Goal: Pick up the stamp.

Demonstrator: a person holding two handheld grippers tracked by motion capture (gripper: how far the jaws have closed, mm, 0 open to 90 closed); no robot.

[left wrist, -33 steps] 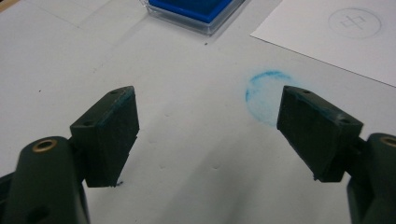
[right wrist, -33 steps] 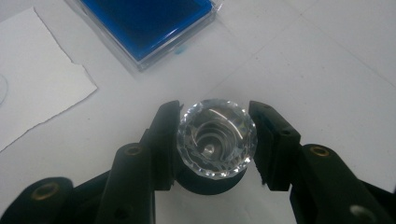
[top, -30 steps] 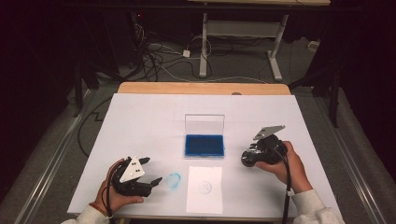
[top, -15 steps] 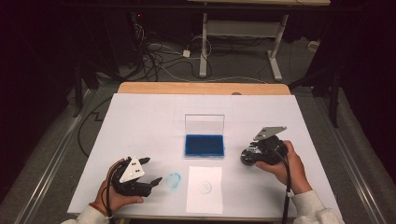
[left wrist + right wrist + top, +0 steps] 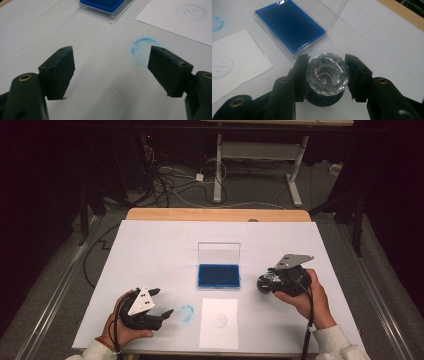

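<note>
The right tongs (image 5: 328,75) clamp a clear faceted stamp (image 5: 328,73) by its sides, handle toward the camera, probably so its face can press flat. It hangs just right of the open blue ink pad (image 5: 218,275), whose clear lid stands upright behind. The left tongs (image 5: 161,302) gape empty near the worktop (image 5: 150,245), left of the pad, beside a blue ring smear (image 5: 186,313). In front of the pad lies a paper slip (image 5: 219,322) with a faint circled mark, too faint to read.

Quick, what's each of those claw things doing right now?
Left gripper: open, holding nothing.
Right gripper: closed on a clear faceted stamp.
</note>
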